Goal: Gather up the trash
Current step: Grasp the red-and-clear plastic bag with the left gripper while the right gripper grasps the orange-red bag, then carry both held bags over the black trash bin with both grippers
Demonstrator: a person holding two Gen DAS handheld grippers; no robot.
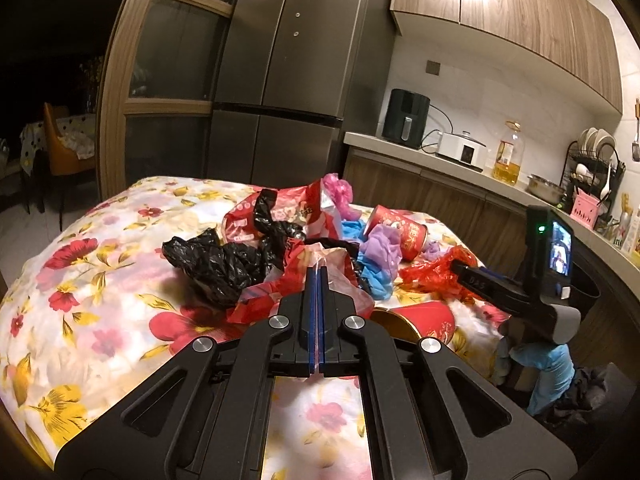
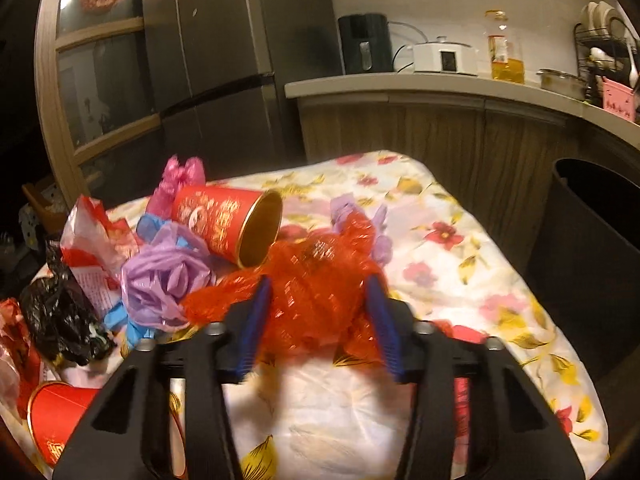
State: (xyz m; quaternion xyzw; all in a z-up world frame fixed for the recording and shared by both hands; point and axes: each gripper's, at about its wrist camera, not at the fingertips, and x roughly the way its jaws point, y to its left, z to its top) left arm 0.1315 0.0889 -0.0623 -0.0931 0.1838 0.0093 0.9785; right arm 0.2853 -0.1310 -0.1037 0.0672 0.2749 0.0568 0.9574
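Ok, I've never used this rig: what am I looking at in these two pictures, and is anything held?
A person holds a two-finger tool in each hand. Each picture comes from a camera on one tool, looking along its fingers. In the left view, the left gripper is shut, seemingly pinching a red-and-clear wrapper. In the right view, the right gripper has its fingers either side of a red mesh bag, not clearly squeezing it. On the floral cloth lie a black bag, a purple bag and a red cup on its side.
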